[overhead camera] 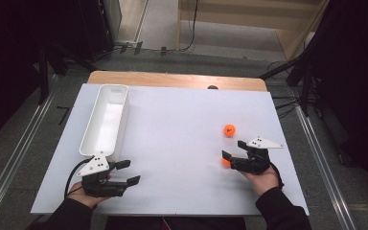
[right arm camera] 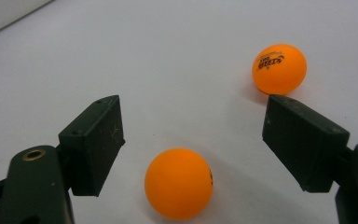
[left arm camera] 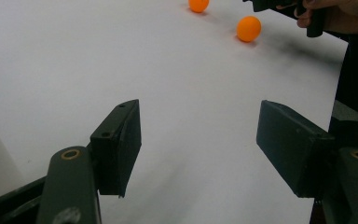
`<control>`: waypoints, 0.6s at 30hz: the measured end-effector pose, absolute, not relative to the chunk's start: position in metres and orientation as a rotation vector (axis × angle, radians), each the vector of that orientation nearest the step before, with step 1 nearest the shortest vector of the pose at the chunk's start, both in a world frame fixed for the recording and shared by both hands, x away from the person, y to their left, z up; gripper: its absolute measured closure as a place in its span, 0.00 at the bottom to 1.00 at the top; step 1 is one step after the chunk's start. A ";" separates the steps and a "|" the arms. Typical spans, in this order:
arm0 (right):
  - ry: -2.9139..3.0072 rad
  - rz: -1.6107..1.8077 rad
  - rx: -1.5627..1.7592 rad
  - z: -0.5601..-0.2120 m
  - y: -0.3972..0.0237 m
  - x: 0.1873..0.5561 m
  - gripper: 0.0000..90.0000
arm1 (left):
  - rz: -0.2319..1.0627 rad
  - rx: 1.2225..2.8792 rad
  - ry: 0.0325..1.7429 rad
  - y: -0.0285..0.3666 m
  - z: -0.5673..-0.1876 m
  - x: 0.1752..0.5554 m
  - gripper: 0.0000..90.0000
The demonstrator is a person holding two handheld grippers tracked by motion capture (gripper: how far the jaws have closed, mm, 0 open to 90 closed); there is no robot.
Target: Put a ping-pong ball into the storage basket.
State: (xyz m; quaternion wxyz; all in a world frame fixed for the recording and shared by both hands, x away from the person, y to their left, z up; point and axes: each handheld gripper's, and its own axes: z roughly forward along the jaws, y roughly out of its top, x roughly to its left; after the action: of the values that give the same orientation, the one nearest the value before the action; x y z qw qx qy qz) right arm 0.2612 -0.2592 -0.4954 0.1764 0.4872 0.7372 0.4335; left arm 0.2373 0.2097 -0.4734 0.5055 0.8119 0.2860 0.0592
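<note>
Two orange balls lie on the white mat [overhead camera: 172, 120] at the right. The nearer ball [overhead camera: 225, 162] [right arm camera: 179, 183] sits on the mat between the jaws of my open right gripper [overhead camera: 234, 149] [right arm camera: 193, 140], touching neither jaw. The farther ball [overhead camera: 229, 130] [right arm camera: 279, 68], with black print on it, rests just beyond the right jaw. My left gripper [overhead camera: 130, 172] [left arm camera: 198, 144] is open over bare mat at the front left, holding nothing. From the left gripper view both balls [left arm camera: 249, 28] [left arm camera: 198, 4] lie far off, by the right gripper [left arm camera: 284, 5].
A long white bin [overhead camera: 123, 125] [right arm camera: 4, 11] stands along the mat's left side, just beyond the left gripper. The wooden table edge [overhead camera: 172, 79] shows behind the mat. Dark stands and cables ring the table.
</note>
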 end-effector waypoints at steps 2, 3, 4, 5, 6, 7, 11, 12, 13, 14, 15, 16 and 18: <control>2.088 1.229 1.376 -0.496 -0.260 0.261 0.21 | 0.143 1.959 0.690 0.210 -0.473 0.237 0.35; 2.091 1.228 1.387 -0.498 -0.259 0.261 0.21 | 0.144 1.963 0.691 0.209 -0.473 0.237 0.35; 2.097 1.229 1.383 -0.500 -0.260 0.261 0.21 | 0.144 1.963 0.690 0.210 -0.473 0.237 0.35; 2.099 1.233 1.394 -0.501 -0.260 0.260 0.21 | 0.144 1.963 0.690 0.210 -0.473 0.237 0.35; 2.099 1.233 1.394 -0.501 -0.260 0.260 0.21 | 0.145 1.965 0.690 0.210 -0.473 0.238 0.35; 2.099 1.232 1.396 -0.502 -0.260 0.260 0.21 | 0.146 1.966 0.692 0.210 -0.473 0.238 0.35; 2.118 1.216 1.400 -0.505 -0.259 0.259 0.21 | 0.145 1.957 0.695 0.210 -0.474 0.238 0.35; 2.124 1.218 1.397 -0.506 -0.258 0.259 0.21 | 0.149 1.957 0.694 0.210 -0.474 0.238 0.35; 2.126 1.213 1.397 -0.507 -0.258 0.259 0.21 | 0.149 1.959 0.693 0.210 -0.473 0.238 0.35; 2.134 1.208 1.393 -0.508 -0.257 0.259 0.21 | 0.150 1.965 0.695 0.210 -0.473 0.239 0.35; 2.147 1.197 1.394 -0.509 -0.256 0.258 0.21 | 0.147 1.964 0.699 0.210 -0.473 0.239 0.35; 2.147 1.197 1.394 -0.509 -0.256 0.258 0.21 | 0.147 1.964 0.699 0.210 -0.473 0.239 0.35; 2.152 1.193 1.409 -0.510 -0.256 0.258 0.21 | 0.146 1.967 0.693 0.209 -0.474 0.239 0.35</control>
State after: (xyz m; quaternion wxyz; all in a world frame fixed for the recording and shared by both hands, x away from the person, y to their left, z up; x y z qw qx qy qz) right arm 0.2580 -0.2559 -0.5101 0.1525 0.4911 0.7501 0.4159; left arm 0.2388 0.2093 -0.4736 0.5016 0.8139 0.2870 0.0603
